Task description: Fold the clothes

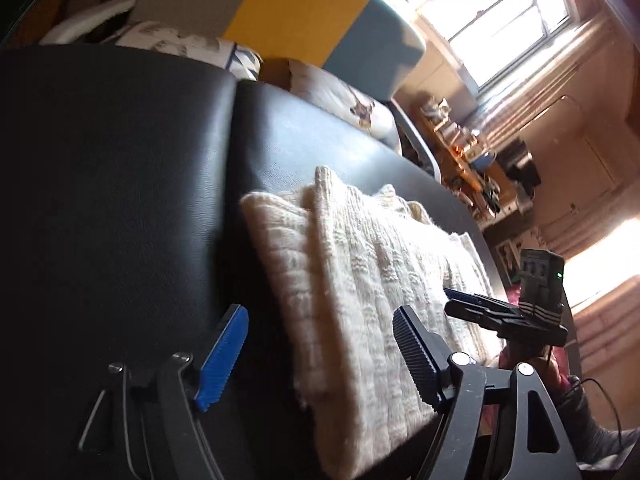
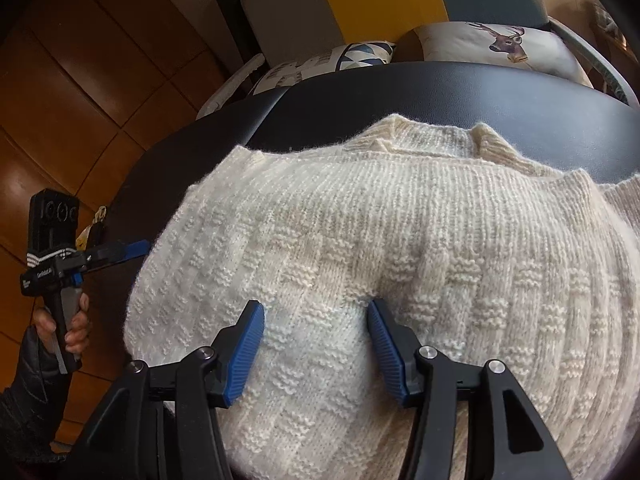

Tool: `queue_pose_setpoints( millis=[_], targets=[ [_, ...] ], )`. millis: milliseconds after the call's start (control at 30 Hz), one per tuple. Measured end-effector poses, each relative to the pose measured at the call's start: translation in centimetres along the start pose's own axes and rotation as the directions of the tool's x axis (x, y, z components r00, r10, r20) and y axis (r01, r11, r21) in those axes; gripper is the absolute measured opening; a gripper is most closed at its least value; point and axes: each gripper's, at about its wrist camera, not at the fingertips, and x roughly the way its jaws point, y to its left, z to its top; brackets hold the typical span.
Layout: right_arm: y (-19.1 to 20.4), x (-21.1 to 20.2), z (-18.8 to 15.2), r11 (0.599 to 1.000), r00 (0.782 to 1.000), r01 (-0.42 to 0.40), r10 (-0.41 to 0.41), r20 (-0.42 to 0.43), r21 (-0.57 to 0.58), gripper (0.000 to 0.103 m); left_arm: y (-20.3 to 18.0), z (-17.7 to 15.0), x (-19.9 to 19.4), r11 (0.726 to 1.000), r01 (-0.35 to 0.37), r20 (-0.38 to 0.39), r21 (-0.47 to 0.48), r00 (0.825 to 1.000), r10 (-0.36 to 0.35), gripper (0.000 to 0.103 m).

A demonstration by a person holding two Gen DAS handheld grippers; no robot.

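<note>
Fingers of the right gripper stand apart, resting on the cream knit sweater, which lies folded on the black table. Left gripper hovers, also apart. Whether further folds remain, I cannot tell.

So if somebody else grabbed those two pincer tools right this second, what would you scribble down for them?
Left gripper: open, holding nothing, at the sweater's left edge.
Right gripper: open, fingers pressed down onto the sweater, not pinching it.
The cream knit sweater lies on the black padded table, collar at the far side. From the left wrist view it already looks folded into a narrow stack of layers.
Done: at least one fold, it seems.
Left: probably a final fold or smoothing; I cannot tell how many folds were planned.
</note>
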Motion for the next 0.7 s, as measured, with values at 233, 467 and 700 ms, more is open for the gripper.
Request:
queue_pose_setpoints(
  millis=[233, 467, 700],
  targets=[
    [-1.3, -0.8, -1.2, 0.993, 0.994, -0.104, 0.102, 0.028, 0.058, 0.055, -0.4, 1.8, 3.6, 0.998, 0.047, -0.115, -0.029, 0.992, -0.050, 0.075],
    [-2.0, -0.8, -1.5, 0.986, 0.989, -0.143, 0.139, 0.052, 0.086, 0.055, 1.4, 0.9, 3.1, 0.974, 0.123, -0.090, -0.190, 0.986, -0.142, 0.072],
    [-2.1, -0.7, -1.3, 0.985, 0.988, -0.146, 0.142, 0.057, 0.093, 0.055, 1.9, 0.5, 2.7, 0.985, 0.089, -0.123, -0.148, 0.987, -0.108, 0.078]
  ],
)
